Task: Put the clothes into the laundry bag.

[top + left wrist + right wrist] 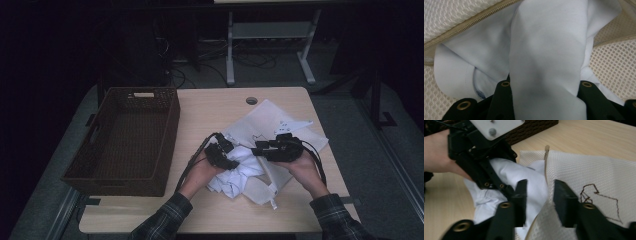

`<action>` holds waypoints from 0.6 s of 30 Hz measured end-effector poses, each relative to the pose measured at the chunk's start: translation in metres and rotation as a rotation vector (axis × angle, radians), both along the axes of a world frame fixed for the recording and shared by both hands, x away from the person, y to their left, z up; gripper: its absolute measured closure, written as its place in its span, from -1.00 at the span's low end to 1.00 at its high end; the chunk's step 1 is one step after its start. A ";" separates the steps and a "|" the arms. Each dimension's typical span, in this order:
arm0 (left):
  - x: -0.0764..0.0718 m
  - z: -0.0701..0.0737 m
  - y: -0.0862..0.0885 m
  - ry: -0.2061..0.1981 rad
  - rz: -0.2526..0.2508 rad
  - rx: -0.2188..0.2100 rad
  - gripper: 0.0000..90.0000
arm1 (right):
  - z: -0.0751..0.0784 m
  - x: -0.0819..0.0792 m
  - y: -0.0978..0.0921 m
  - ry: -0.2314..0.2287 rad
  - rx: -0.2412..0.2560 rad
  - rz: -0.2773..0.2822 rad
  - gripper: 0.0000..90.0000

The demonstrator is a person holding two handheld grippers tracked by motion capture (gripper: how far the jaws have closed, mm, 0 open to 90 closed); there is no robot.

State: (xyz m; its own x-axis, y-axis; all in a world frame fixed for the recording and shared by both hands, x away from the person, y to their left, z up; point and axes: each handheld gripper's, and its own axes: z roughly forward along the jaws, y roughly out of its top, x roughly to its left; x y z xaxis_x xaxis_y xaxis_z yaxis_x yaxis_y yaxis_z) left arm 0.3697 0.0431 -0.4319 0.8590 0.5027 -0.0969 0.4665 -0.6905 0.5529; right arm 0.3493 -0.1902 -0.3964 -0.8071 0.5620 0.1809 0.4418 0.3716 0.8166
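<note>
A white mesh laundry bag [270, 122] lies right of centre on the table, with a white garment [240, 172] bunched at its open mouth. My left gripper [232, 162] is shut on a thick fold of the garment [546, 50], which pokes into the bag's opening between the zipper edges [474, 21]. My right gripper [540, 187] is closed on the bag's zippered rim [545, 157], holding the mesh [586, 170] up beside the garment [524, 172]. The left gripper [481, 157] is close on the left of that view. The right gripper [257, 150] nearly meets the left over the bag.
A dark brown wicker basket [172, 125] stands empty on the table's left half. The wooden table [210, 107] has a cable hole [251, 100] near its far edge. A brown line drawing [599, 195] is printed on the mesh. A desk frame and cables stand on the floor behind.
</note>
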 end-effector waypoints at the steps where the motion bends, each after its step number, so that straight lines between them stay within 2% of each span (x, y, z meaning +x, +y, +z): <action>1: 0.000 0.000 0.000 -0.002 0.002 -0.004 0.43 | 0.001 -0.002 -0.001 0.008 -0.004 0.003 0.29; 3: 0.000 -0.001 0.000 -0.001 0.002 -0.005 0.43 | 0.000 -0.009 -0.003 0.007 -0.014 -0.010 0.19; 6: 0.000 -0.001 0.000 0.000 0.000 -0.006 0.43 | -0.005 -0.020 -0.007 0.008 -0.064 -0.022 0.13; 8: 0.000 -0.001 0.000 0.001 -0.001 -0.006 0.43 | -0.008 -0.028 -0.008 0.000 -0.086 -0.029 0.13; 12: 0.000 -0.002 0.000 0.005 0.003 -0.013 0.42 | -0.016 -0.043 -0.011 0.017 -0.116 -0.050 0.15; 18: 0.001 -0.003 0.001 0.012 -0.002 -0.012 0.40 | -0.033 -0.053 -0.012 0.011 -0.181 -0.064 0.30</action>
